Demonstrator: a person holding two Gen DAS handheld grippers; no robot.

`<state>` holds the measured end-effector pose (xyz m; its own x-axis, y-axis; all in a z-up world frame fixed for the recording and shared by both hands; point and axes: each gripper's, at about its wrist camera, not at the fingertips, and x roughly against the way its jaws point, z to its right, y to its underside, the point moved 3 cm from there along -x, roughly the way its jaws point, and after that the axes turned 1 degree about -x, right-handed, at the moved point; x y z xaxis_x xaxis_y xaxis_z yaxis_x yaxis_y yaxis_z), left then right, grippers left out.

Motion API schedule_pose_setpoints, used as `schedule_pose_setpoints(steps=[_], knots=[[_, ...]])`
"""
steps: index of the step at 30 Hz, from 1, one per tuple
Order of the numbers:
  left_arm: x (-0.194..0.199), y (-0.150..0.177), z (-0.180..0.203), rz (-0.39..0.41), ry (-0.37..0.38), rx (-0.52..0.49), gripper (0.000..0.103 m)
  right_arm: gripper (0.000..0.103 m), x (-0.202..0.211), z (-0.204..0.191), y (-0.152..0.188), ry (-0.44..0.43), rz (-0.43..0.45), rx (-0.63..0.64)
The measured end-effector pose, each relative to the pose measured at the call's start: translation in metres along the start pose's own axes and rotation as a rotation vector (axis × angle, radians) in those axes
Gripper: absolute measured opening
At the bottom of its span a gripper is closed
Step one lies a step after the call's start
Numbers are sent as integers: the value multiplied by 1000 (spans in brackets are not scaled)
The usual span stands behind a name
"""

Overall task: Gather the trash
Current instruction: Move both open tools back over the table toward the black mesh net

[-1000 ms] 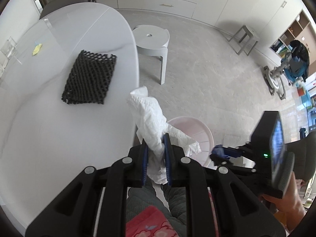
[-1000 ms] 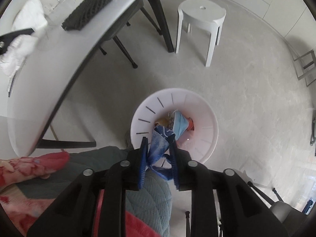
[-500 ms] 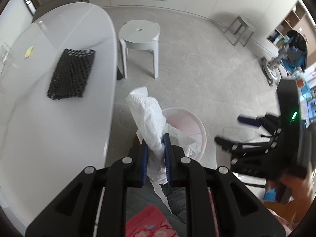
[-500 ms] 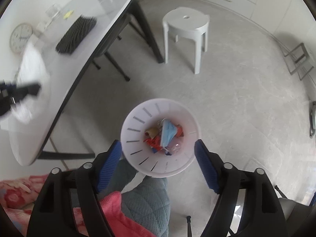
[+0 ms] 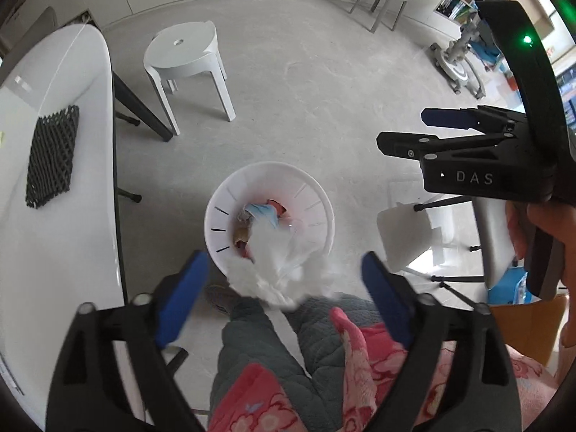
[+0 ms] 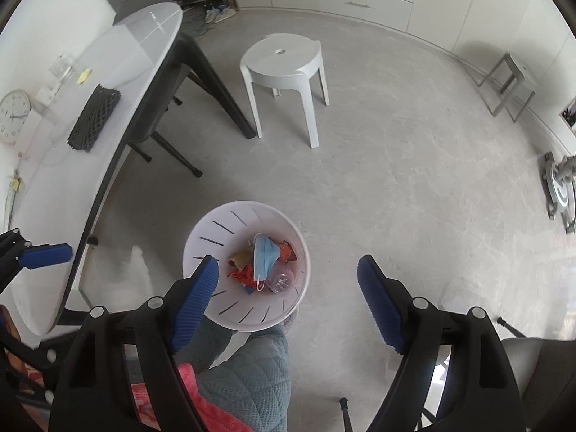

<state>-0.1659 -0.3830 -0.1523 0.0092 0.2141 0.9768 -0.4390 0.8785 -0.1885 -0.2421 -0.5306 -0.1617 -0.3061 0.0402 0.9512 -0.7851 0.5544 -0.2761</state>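
Tissue (image 5: 280, 270), white, crumpled and blurred, hangs free between the left gripper (image 5: 284, 288)'s blue ribbed pads, right above the bin (image 5: 324, 216); nothing clamps it, since the jaws have just been opening and now stand wide apart. The drop looks in progress, the paper not yet settled inside. The bin is a round white plastic tub with slotted walls, standing on the grey floor by the person's quilted knee. In it already lie a soft blue mask (image 6: 264, 257), red wrapper scraps (image 6: 244, 273) and a clear plastic cup (image 6: 282, 280). The right gripper (image 6: 288, 284) hovers over the bin too, its jaws have just been opening and stand spread with nothing between them, so its piece seems delivered. On the glossy white table (image 6: 54, 187) remain a black mesh mat (image 6: 94, 118) and a small yellow scrap (image 6: 84, 76), which may be the trash left. A moulded white stool (image 6: 284, 68) stands well apart beyond the bin.
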Motion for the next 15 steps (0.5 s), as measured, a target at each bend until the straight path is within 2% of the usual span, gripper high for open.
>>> schedule_pose_setpoints(steps=[8, 13, 15], knots=[[2, -3, -1, 7, -40, 8, 93, 80, -1, -6, 2, -17, 4, 7], [14, -6, -20, 46, -82, 66, 93, 80, 1, -15, -5, -30, 16, 26], [20, -7, -31, 68, -101, 105, 93, 85, 3, -23, -12, -33, 31, 45]])
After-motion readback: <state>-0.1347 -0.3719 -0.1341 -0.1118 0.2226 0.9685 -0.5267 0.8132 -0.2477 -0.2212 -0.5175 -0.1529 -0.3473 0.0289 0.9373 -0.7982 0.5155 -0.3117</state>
